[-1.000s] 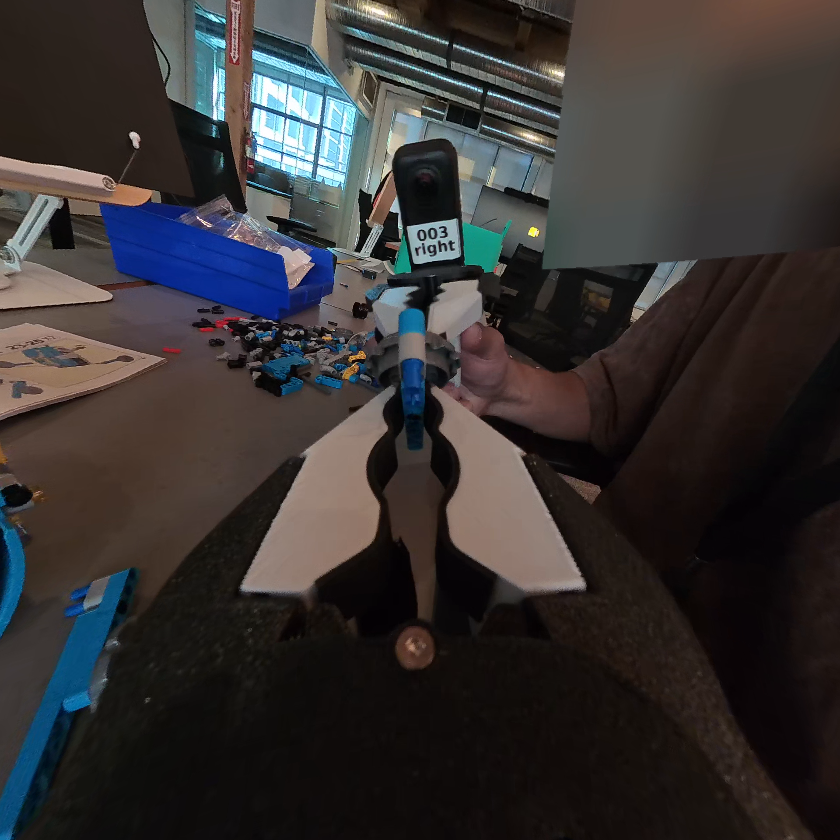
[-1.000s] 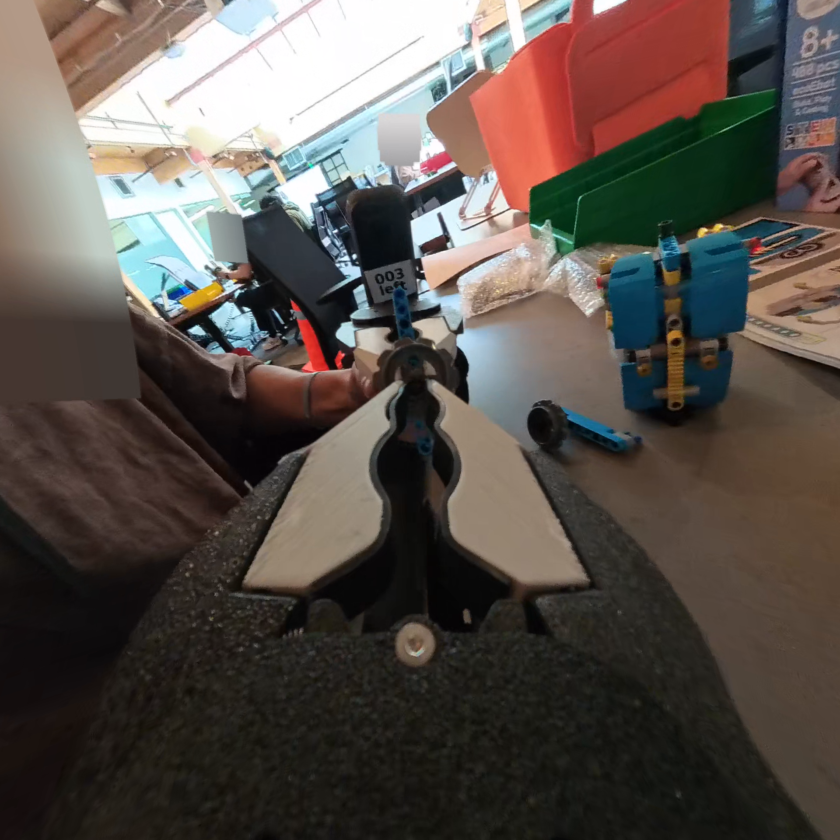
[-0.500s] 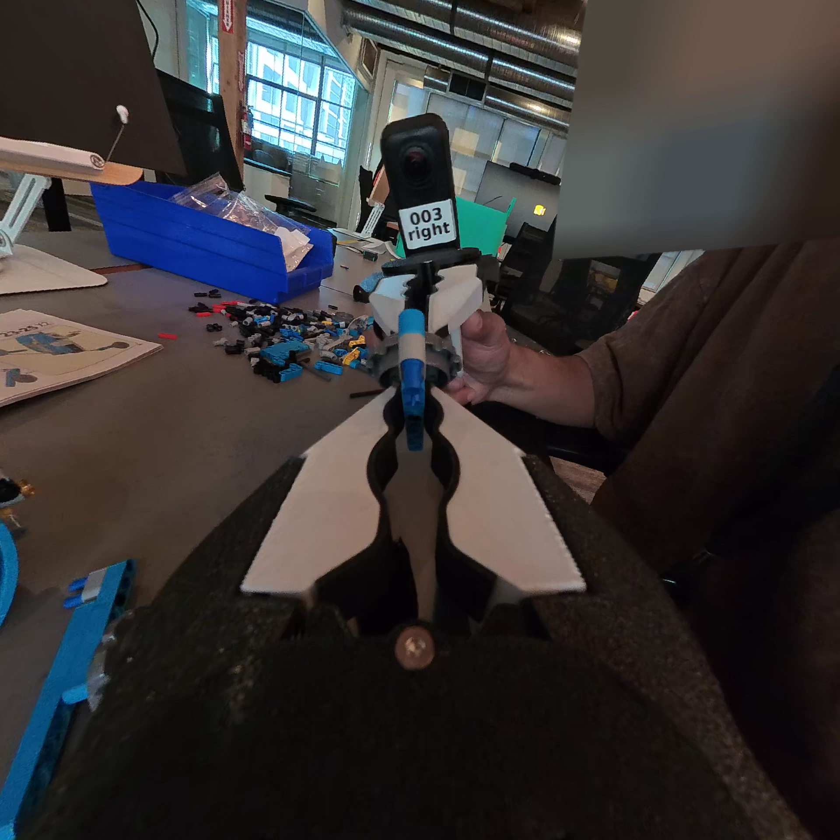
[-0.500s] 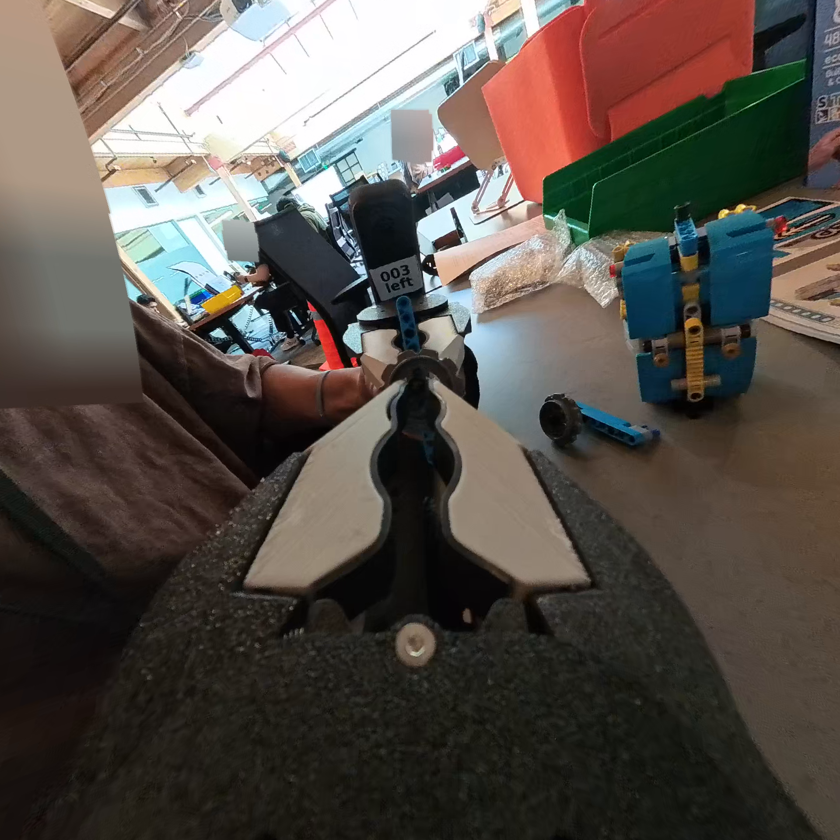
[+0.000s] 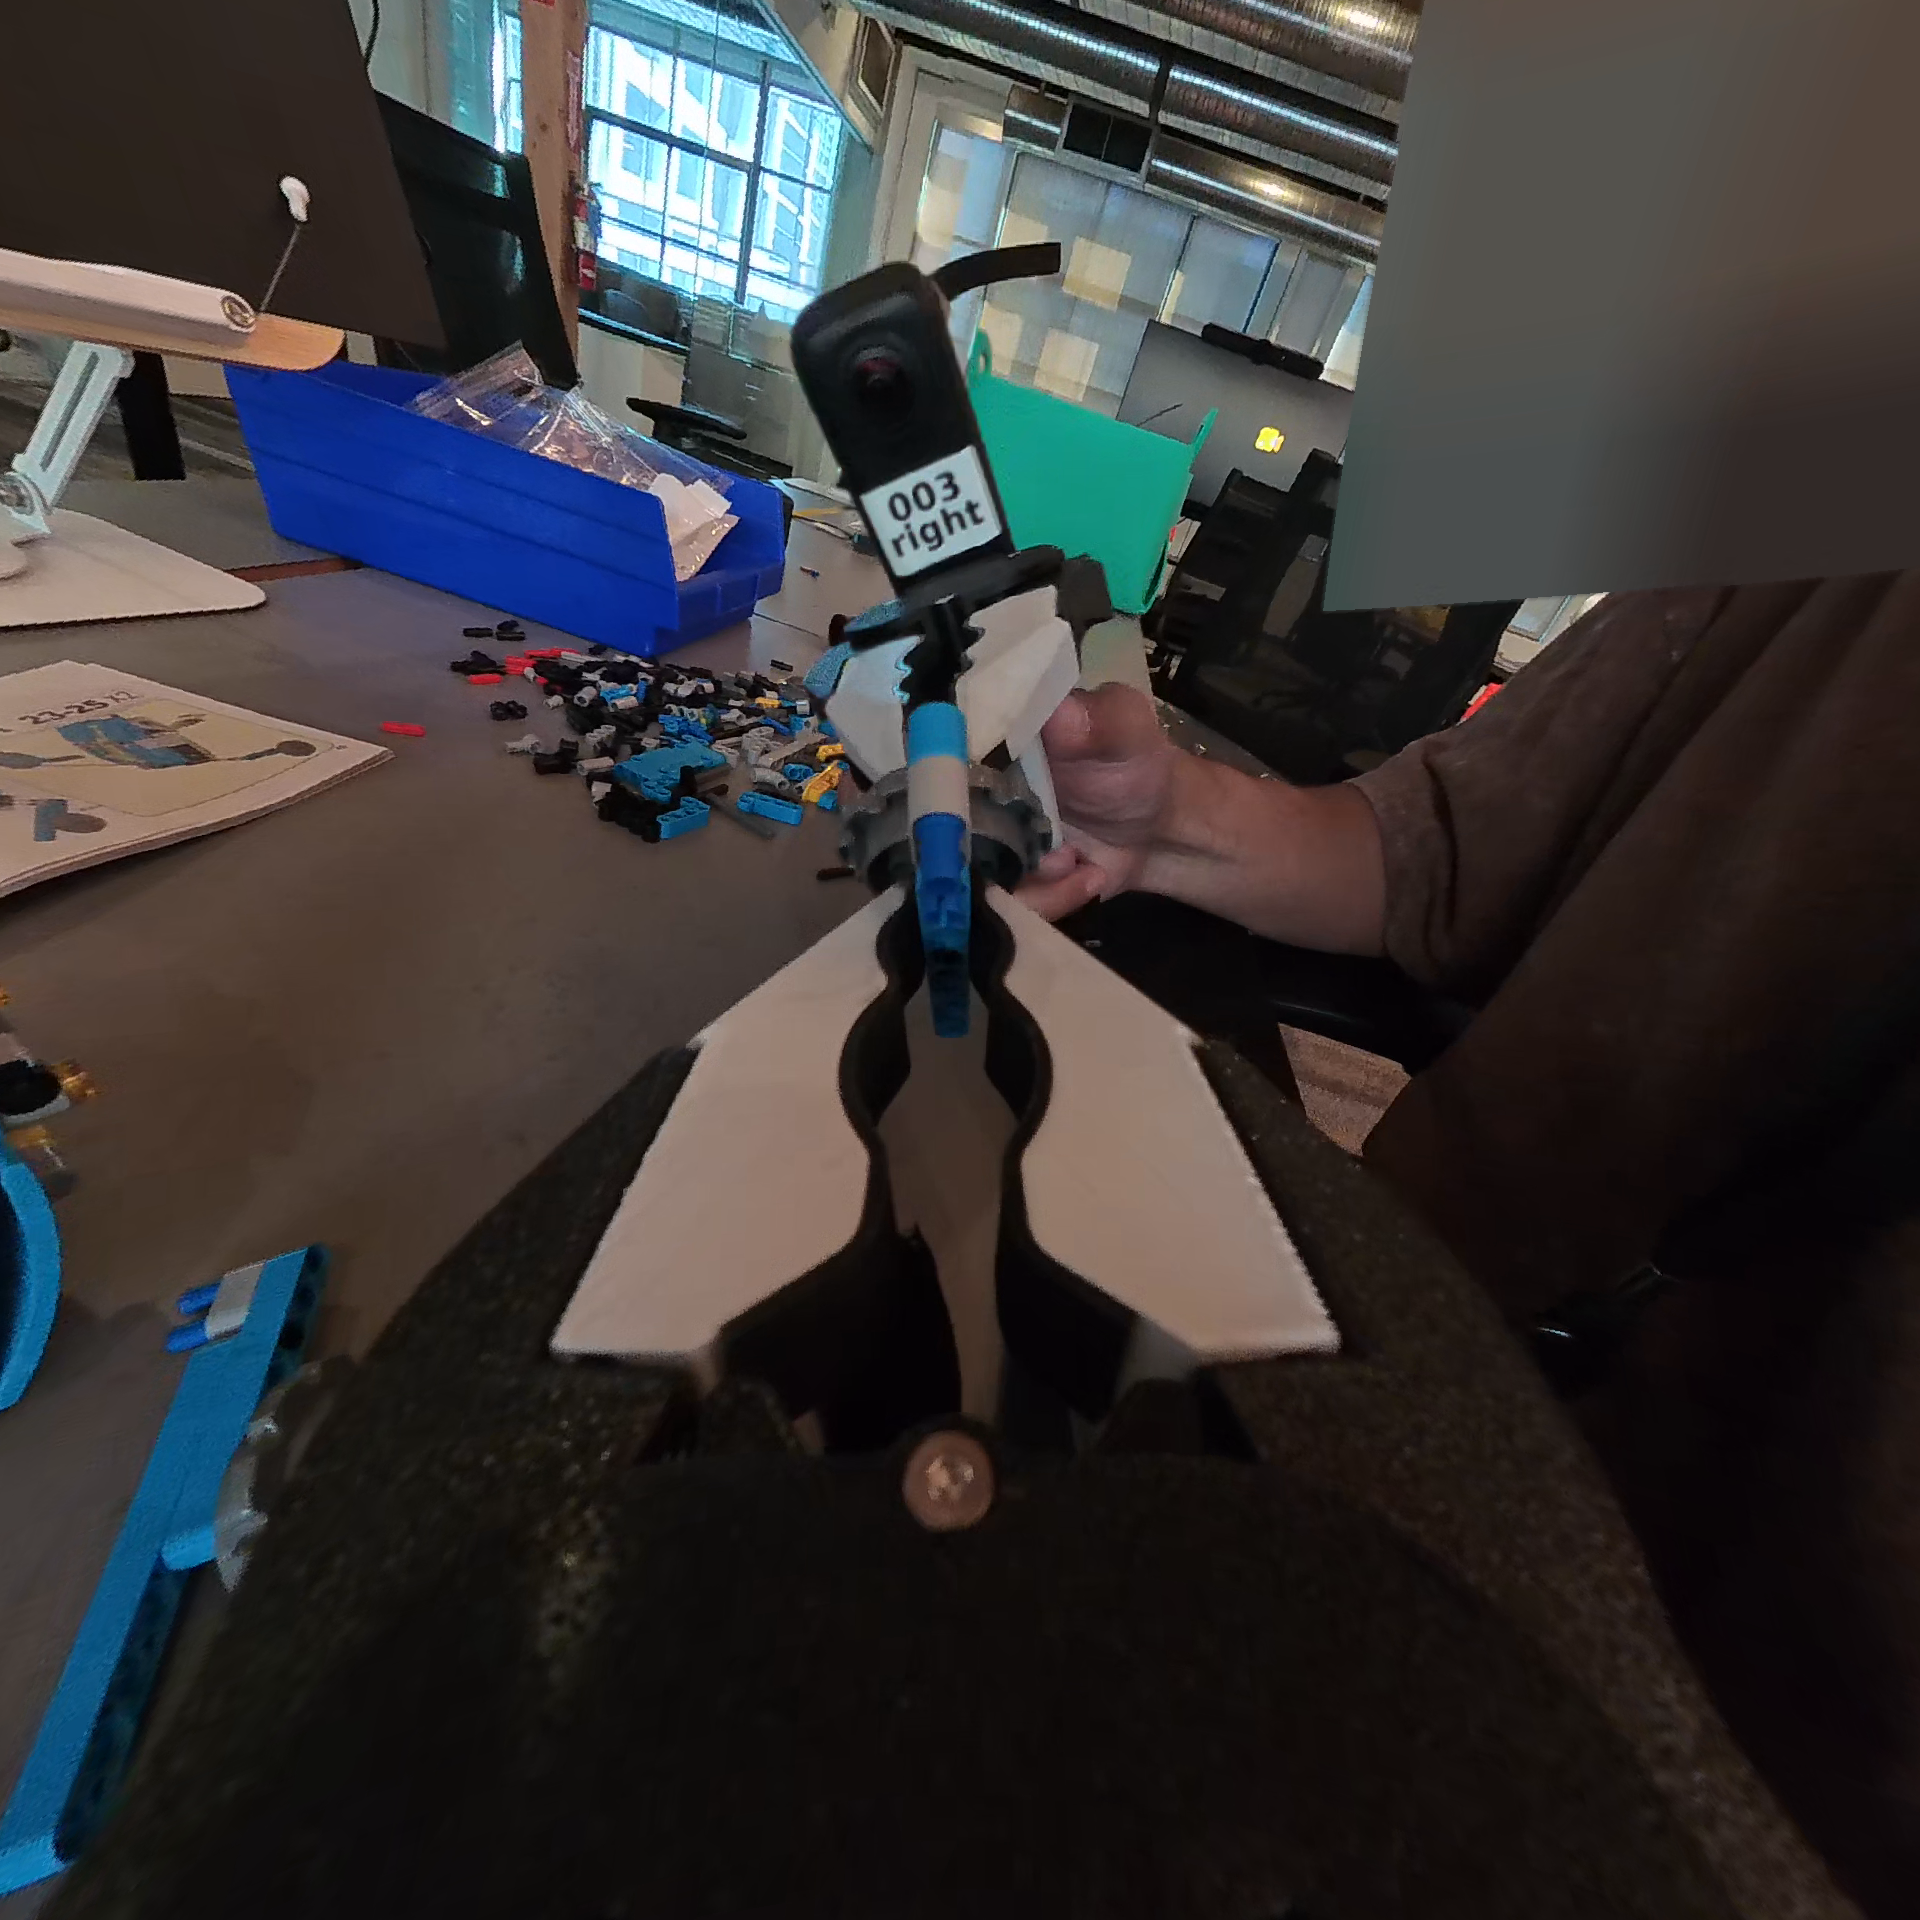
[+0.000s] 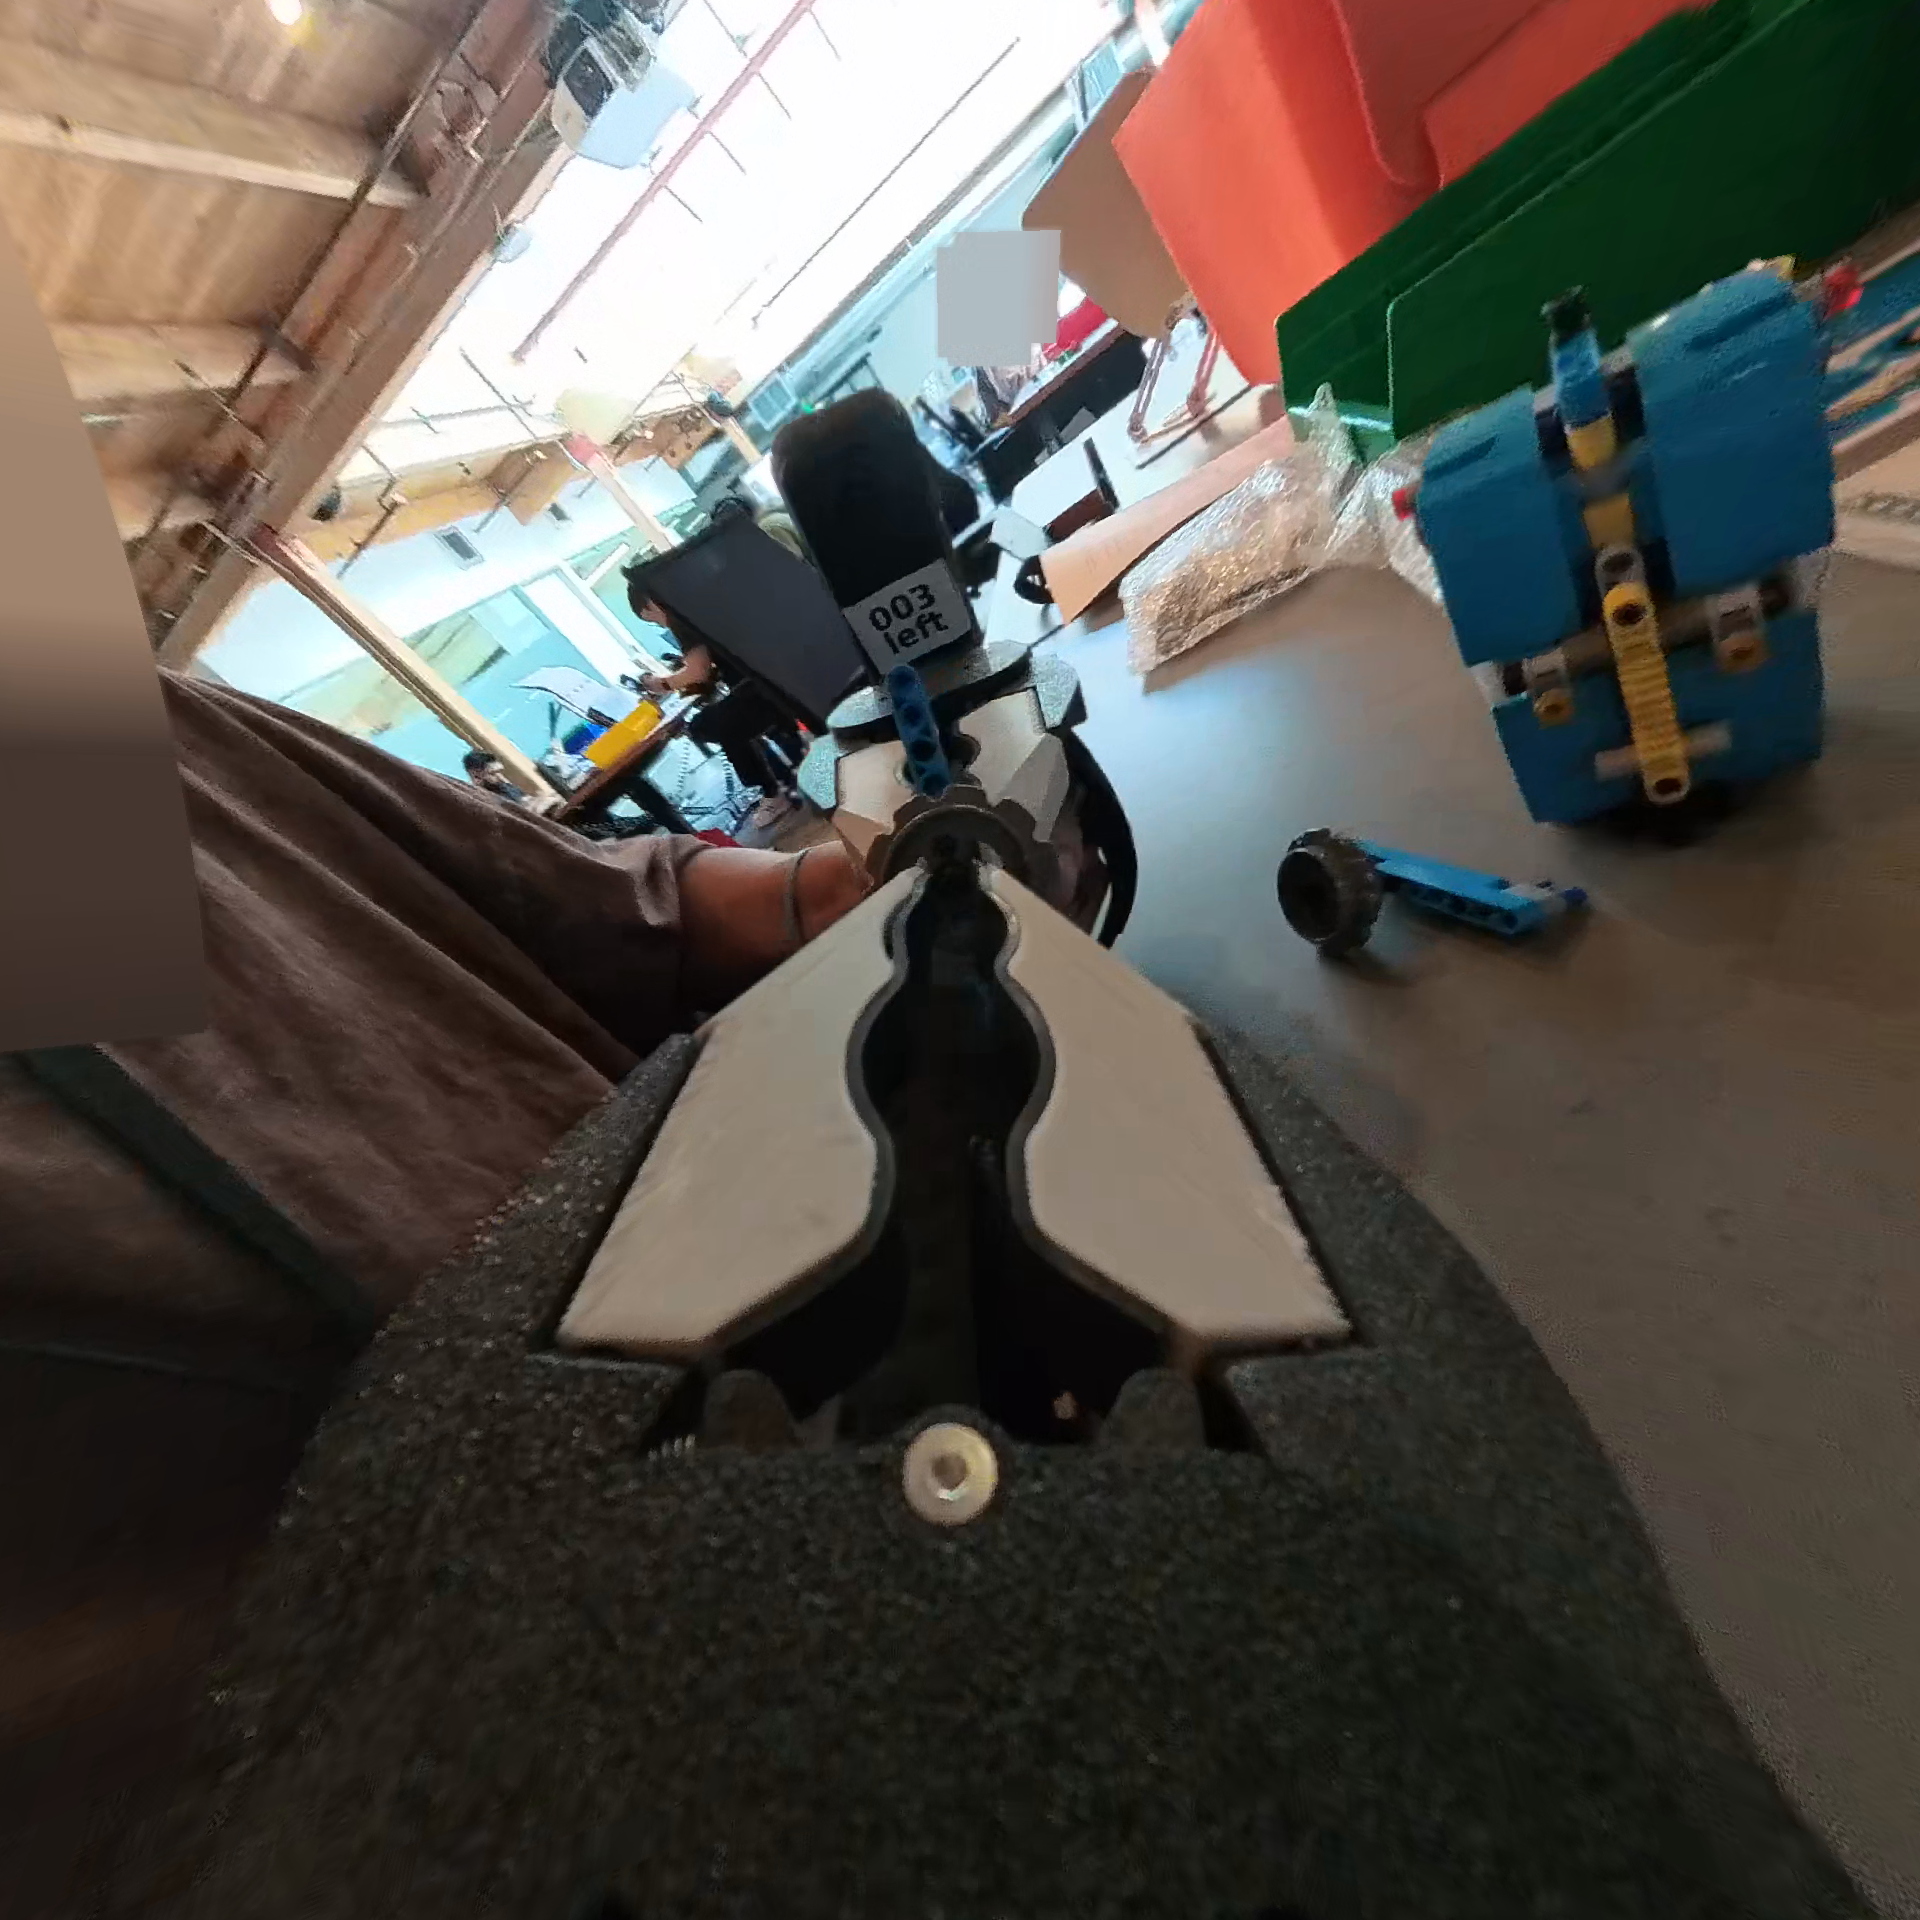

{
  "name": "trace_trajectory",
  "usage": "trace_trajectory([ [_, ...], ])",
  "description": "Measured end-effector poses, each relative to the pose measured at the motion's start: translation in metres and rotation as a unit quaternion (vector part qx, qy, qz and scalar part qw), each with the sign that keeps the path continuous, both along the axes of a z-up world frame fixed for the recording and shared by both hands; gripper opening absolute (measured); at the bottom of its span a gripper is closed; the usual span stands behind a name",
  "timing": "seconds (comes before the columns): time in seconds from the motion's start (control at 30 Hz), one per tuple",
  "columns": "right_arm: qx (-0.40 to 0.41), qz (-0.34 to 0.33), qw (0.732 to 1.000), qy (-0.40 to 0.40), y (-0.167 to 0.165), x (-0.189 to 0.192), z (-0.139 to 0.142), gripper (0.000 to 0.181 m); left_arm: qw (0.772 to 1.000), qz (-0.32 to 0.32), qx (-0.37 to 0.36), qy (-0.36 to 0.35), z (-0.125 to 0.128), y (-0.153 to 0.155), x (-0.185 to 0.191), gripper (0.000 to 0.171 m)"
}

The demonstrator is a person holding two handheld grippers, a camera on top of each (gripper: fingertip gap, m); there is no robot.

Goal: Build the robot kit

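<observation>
The right view is tilted and blurred, so the small parts at its jaw tips are hard to make out; the far end of the blue beam (image 5: 943,940) is hidden behind the gear (image 5: 940,826). The left gripper (image 5: 943,914) has its jaws nearly closed, pinching the beam upright between the tips. The right gripper (image 6: 951,883) faces it tip to tip, jaws drawn in on the gear (image 6: 951,831), which sits on the beam (image 6: 920,727) between the two grippers, above the surface (image 5: 416,966). A hand (image 5: 1107,790) holds the right gripper's handle. A blue bin (image 5: 499,509) holds clear plastic bags (image 5: 582,426); what the green bin (image 6: 1558,281) holds cannot be seen. Loose pieces (image 5: 665,738) lie before the blue bin. A blue model (image 6: 1631,561) stands near a second gear-and-beam (image 6: 1403,899).
</observation>
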State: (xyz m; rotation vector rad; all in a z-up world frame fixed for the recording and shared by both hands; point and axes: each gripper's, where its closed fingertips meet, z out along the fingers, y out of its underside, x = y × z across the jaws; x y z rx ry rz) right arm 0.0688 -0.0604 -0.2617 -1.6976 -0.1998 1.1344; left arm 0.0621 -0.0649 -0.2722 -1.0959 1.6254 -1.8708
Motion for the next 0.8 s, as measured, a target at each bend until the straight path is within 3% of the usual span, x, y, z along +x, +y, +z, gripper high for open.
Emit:
trace_trajectory([
  [0.33,-0.022,-0.001,0.999,-0.035,-0.002,0.003,-0.012,0.007,0.999,0.007,0.022,0.023,-0.009,-0.001,0.003,0.005],
  [0.5,-0.025,0.016,0.999,0.034,-0.002,0.000,-0.006,0.007,1.000,0.007,0.018,0.009,-0.005,-0.001,0.001,0.005],
  [0.8,-0.064,0.045,0.994,0.070,-0.006,0.000,-0.012,0.007,0.998,0.026,0.064,0.008,-0.011,-0.003,0.003,0.005],
])
